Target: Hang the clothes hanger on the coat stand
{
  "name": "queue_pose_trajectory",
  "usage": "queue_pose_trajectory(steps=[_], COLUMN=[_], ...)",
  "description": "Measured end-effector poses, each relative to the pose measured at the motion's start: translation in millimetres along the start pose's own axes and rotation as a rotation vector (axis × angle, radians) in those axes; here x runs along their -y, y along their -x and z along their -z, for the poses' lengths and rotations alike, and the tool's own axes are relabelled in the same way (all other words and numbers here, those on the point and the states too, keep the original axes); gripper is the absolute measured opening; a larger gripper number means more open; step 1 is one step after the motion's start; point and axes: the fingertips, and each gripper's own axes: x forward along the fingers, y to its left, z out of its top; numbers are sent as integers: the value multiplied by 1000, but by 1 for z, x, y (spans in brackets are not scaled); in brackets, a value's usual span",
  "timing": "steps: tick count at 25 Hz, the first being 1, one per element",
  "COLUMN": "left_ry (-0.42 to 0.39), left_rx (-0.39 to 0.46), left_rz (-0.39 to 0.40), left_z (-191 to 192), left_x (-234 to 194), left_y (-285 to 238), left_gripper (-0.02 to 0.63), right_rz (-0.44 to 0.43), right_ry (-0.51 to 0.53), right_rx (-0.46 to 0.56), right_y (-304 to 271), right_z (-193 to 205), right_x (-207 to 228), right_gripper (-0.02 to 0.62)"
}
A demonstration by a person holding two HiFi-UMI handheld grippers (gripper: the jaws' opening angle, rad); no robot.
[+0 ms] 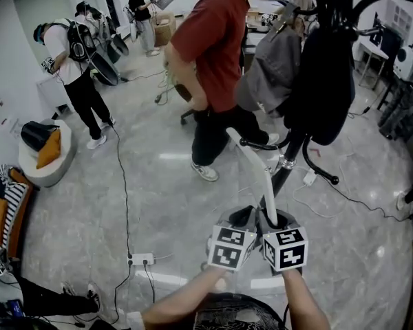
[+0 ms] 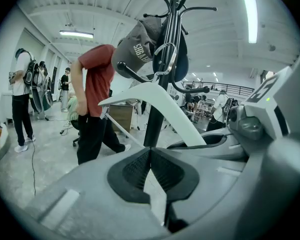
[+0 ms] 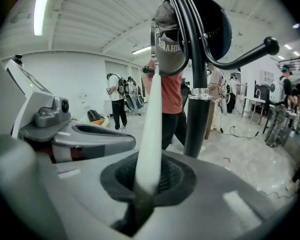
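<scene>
The white clothes hanger (image 1: 256, 170) rises from my right gripper (image 1: 274, 220), which is shut on the lower end of one arm (image 3: 149, 134). Its metal hook (image 2: 165, 59) is up beside the black coat stand (image 1: 290, 158), close to the upper hooks; whether it touches one I cannot tell. In the right gripper view the pole (image 3: 196, 119) stands just right of the hanger. My left gripper (image 1: 242, 217) sits right beside the right one, its pads (image 2: 140, 166) together with nothing between them. A grey cap (image 2: 140, 44) and a black bag (image 1: 327, 74) hang on the stand.
A person in a red shirt (image 1: 213, 53) stands just behind the stand, bent forward. More people (image 1: 76, 67) are at the far left. A power strip (image 1: 141, 258) and cables lie on the floor. The stand's curved feet (image 1: 323, 174) spread out at the right. A white seat with an orange cushion (image 1: 49, 150) is at the left.
</scene>
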Motion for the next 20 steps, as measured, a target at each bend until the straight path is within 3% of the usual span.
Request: queue_pose_trajectory(steps=[20], left_ry=[3], left_rx=[-14], left_rz=[-2], left_z=[-4], left_x=[-12], left_y=[-24], left_gripper=[5], right_rz=[11], right_ry=[-18], right_rx=[-58], right_y=[-39], right_z=[10], right_x=[25], right_gripper=[34])
